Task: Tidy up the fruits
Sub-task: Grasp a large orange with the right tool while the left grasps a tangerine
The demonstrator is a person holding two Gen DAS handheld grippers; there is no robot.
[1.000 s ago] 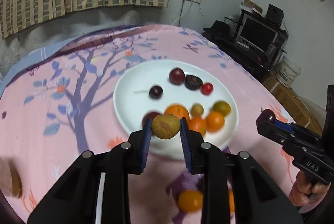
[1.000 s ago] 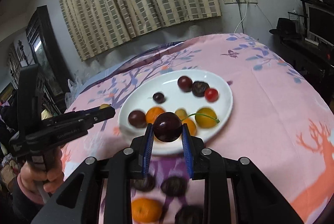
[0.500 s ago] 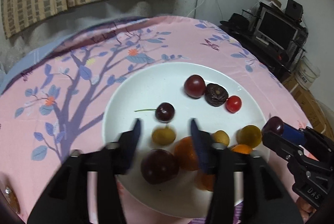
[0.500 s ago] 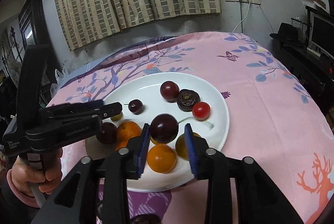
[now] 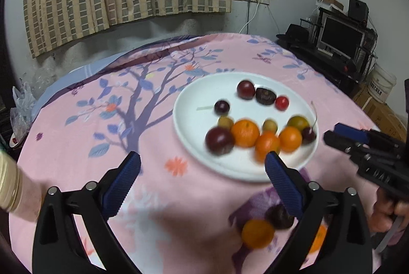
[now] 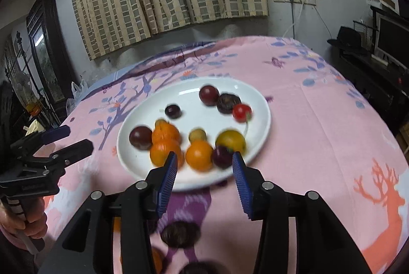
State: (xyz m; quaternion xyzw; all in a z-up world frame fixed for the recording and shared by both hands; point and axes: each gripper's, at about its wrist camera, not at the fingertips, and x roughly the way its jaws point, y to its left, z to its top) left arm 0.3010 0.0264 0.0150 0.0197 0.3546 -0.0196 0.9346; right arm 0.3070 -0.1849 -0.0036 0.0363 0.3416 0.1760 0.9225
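Fruit crowded on the plate, more loose on the desk — both sets of jaws open and empty.

The white plate (image 6: 258, 105) holds oranges, plums, cherries and a red tomato (image 6: 241, 111) packed near its front rim; an orange (image 5: 257, 233) and a dark plum (image 5: 279, 216) lie on the pink cloth just below it. The risk, as I judge it: another fruit set into that tight front cluster could nudge a round one — say the dark cherry (image 6: 222, 156) — over the rim. The left gripper (image 5: 202, 166) and right gripper (image 6: 204, 169) hover close together, so they may clash reaching down.
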